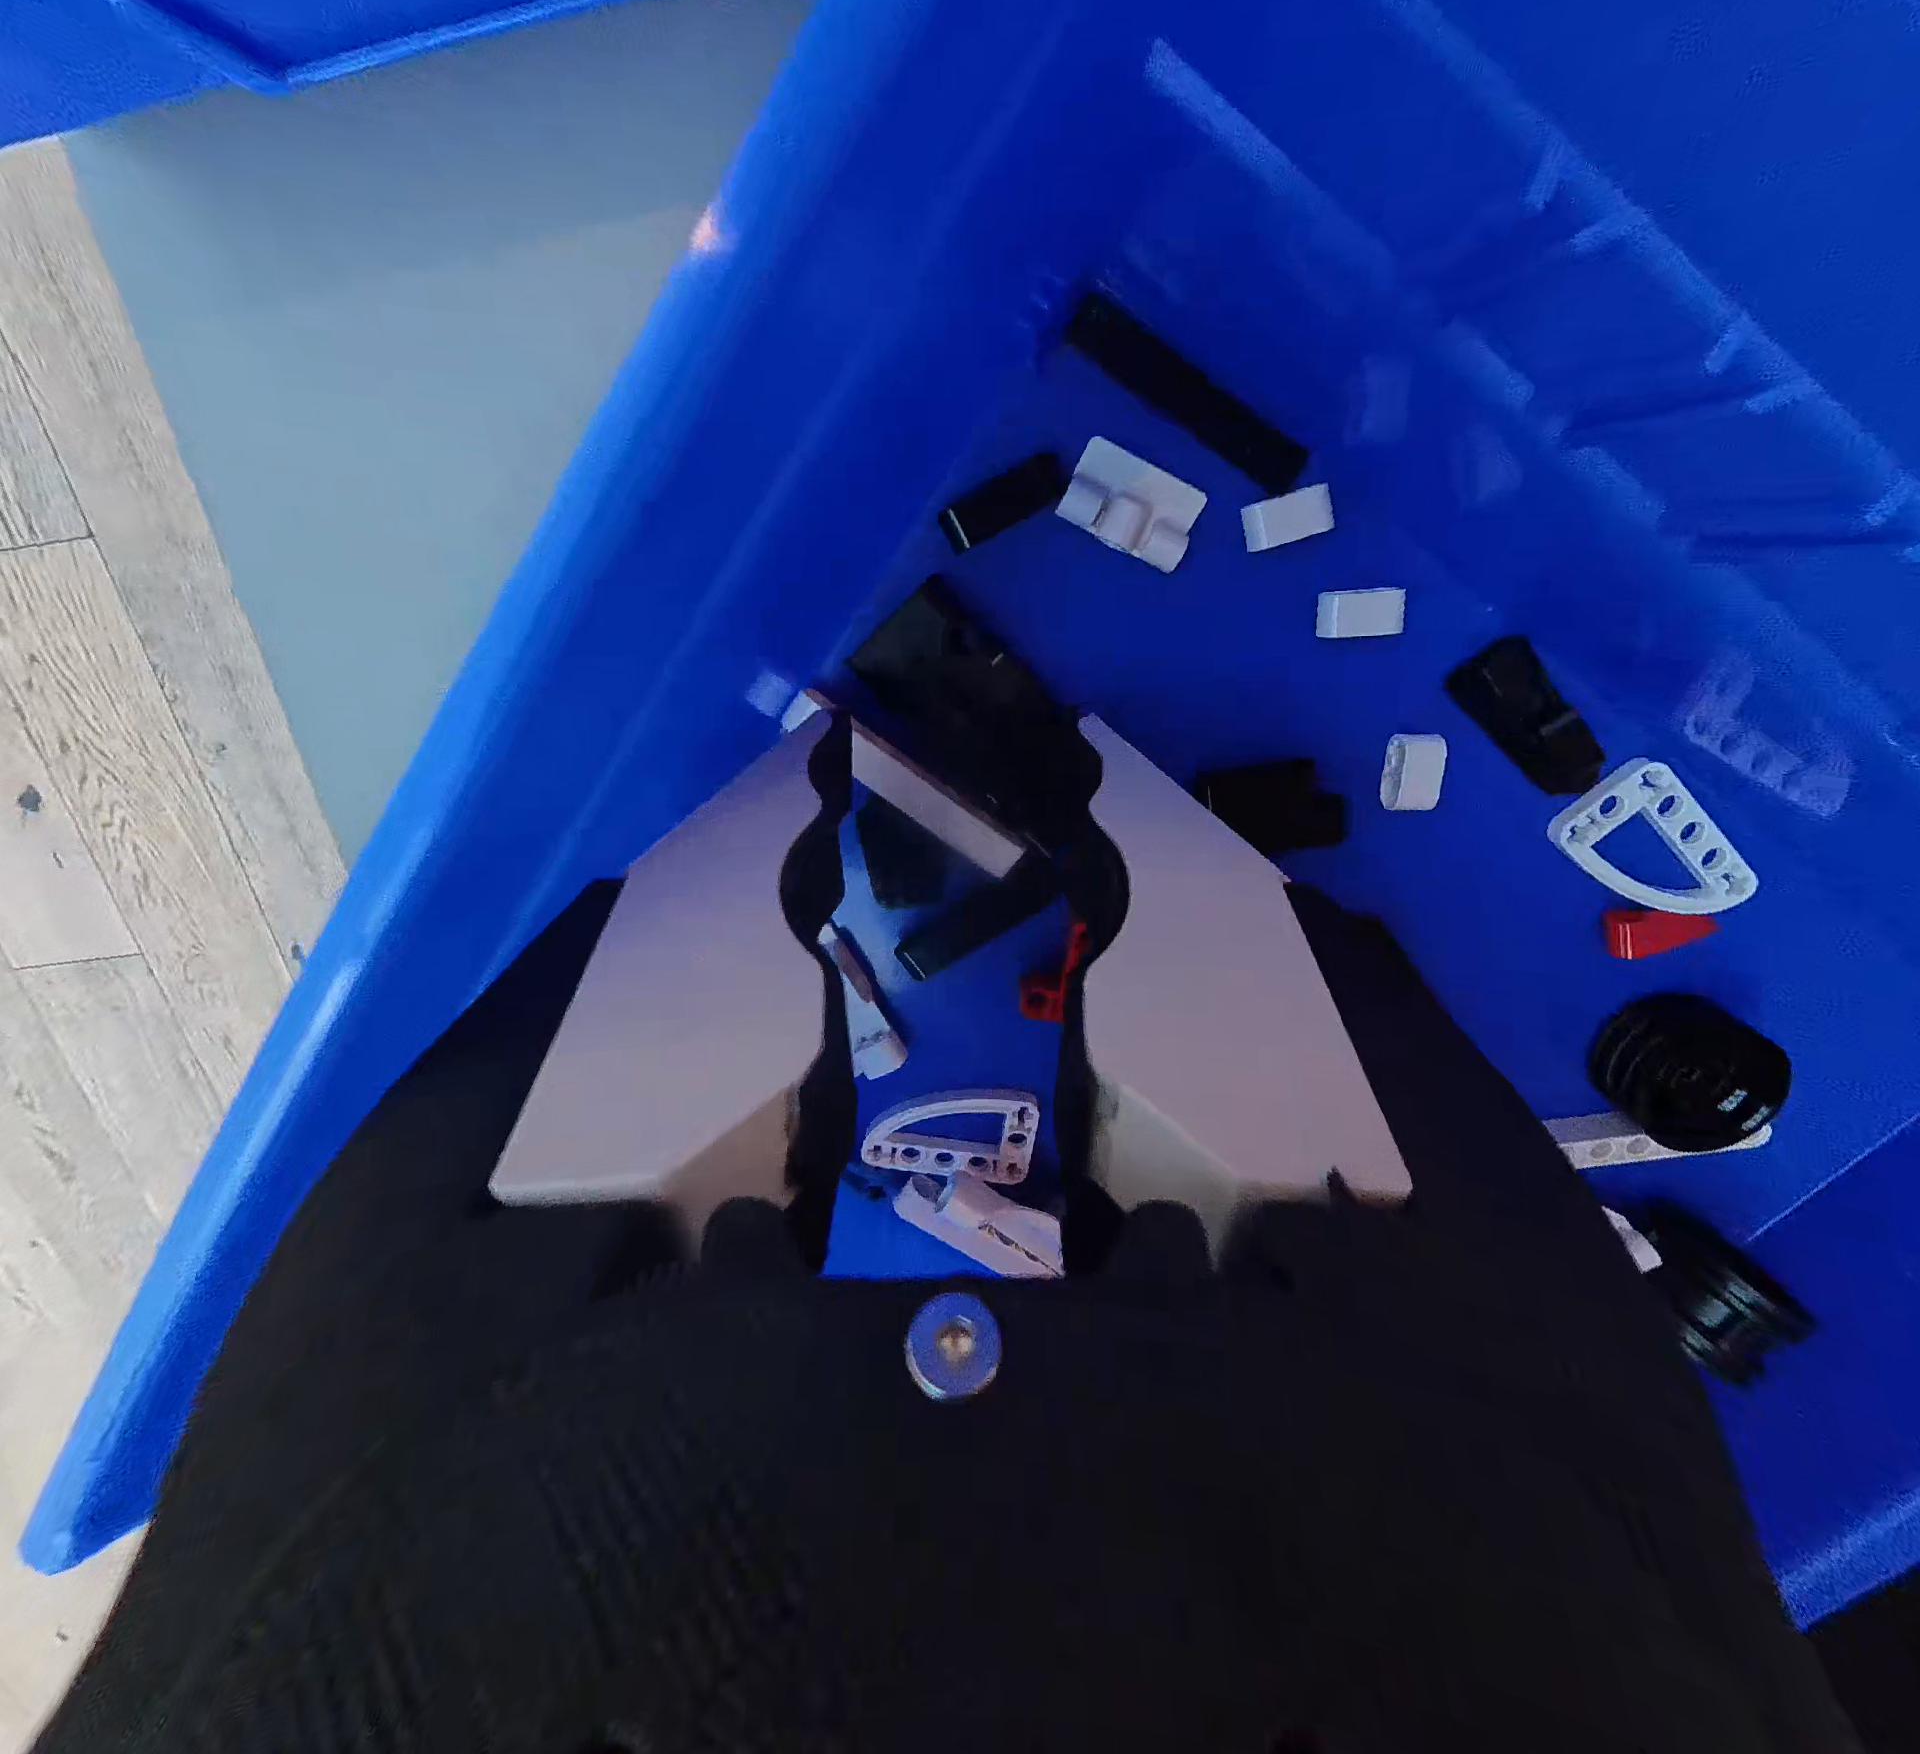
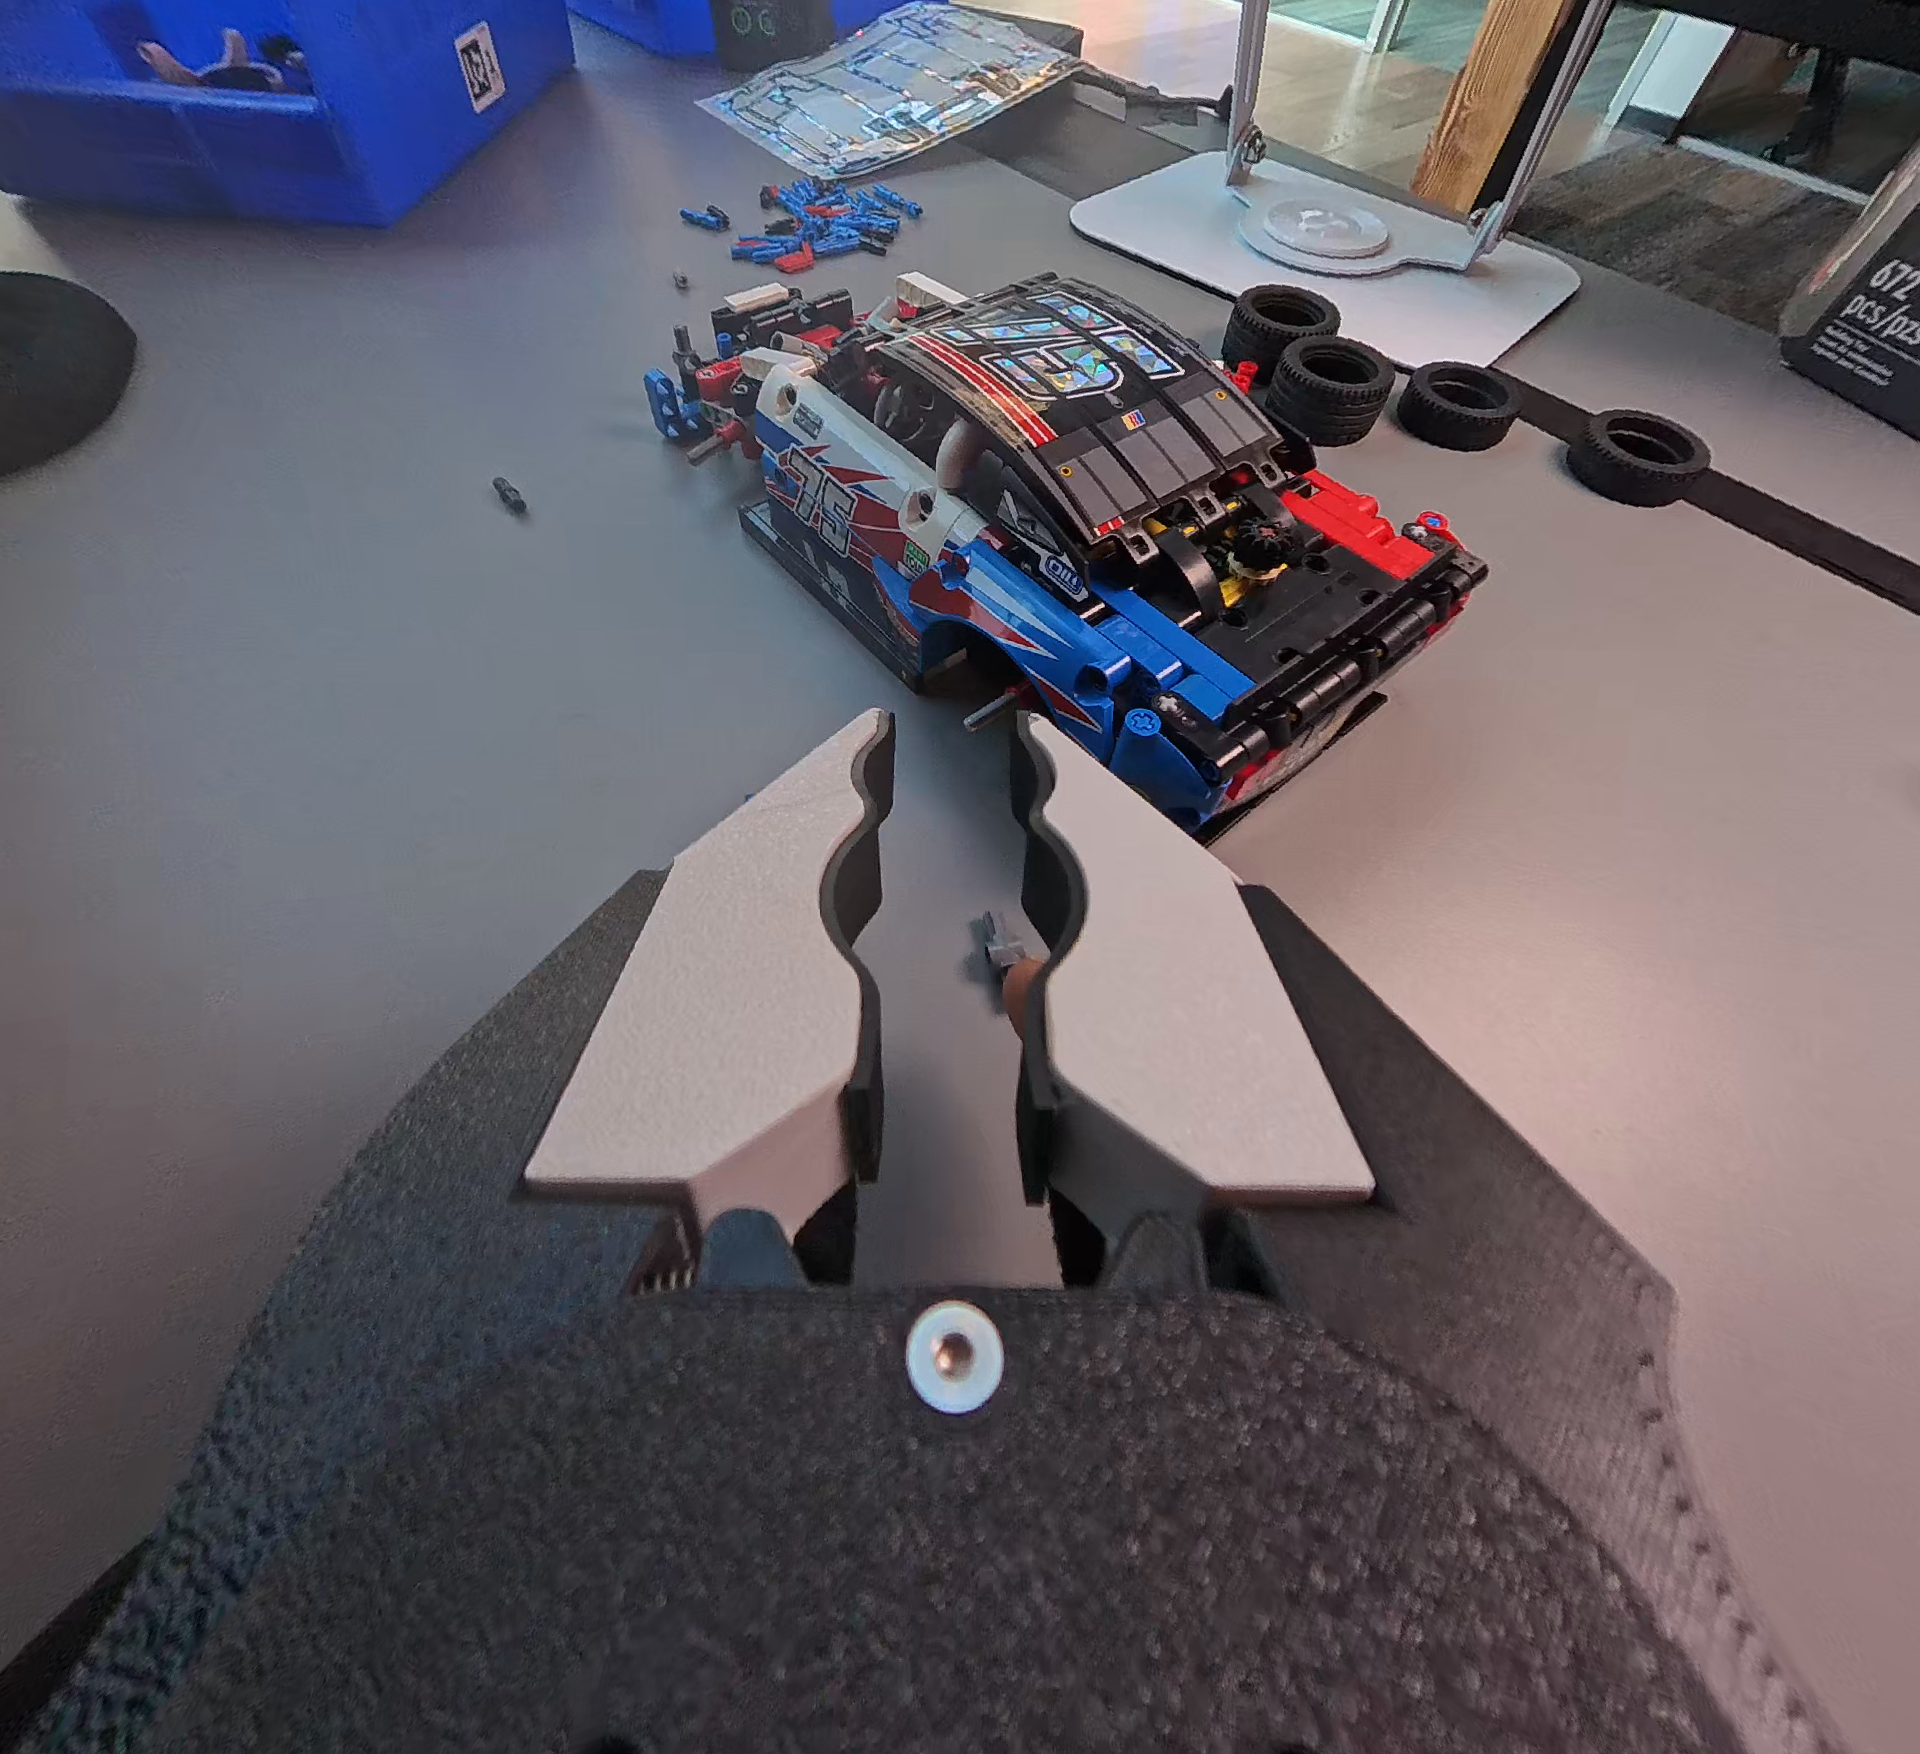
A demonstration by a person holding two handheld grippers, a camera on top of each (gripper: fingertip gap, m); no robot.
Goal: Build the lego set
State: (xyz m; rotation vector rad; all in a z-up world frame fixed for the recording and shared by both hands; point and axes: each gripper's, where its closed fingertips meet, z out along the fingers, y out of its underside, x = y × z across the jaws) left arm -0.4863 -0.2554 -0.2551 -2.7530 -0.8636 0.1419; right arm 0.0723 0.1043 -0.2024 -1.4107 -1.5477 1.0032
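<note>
My left gripper (image 1: 956,738) is down inside a blue bin (image 1: 644,665) of loose Lego parts. Its jaws are closed on a black panel with a white edge (image 1: 935,800), which spans the gap between the tips. Around it lie white bricks (image 1: 1132,504), a white curved frame (image 1: 1652,831), a red piece (image 1: 1657,933) and a black wheel hub (image 1: 1688,1070). My right gripper (image 2: 953,728) hovers over the grey table with its jaws slightly apart and nothing between the tips, just short of the part-built red, white and blue race car (image 2: 1081,541). A small grey piece (image 2: 997,951) shows between its fingers.
Several black tyres (image 2: 1330,385) lie behind the car. A heap of blue pins (image 2: 821,224), a single black pin (image 2: 509,495) and a shiny sheet (image 2: 894,83) lie farther back. Blue bins (image 2: 343,42) stand at the far left, a metal stand base (image 2: 1330,239) and a black box (image 2: 1870,322) at the right. My right fingertips sit around 65 cm from my left ones. The right gripper is farther from the black wheel hub (image 1: 1688,1070), some 50 cm, than the left, some 15 cm.
</note>
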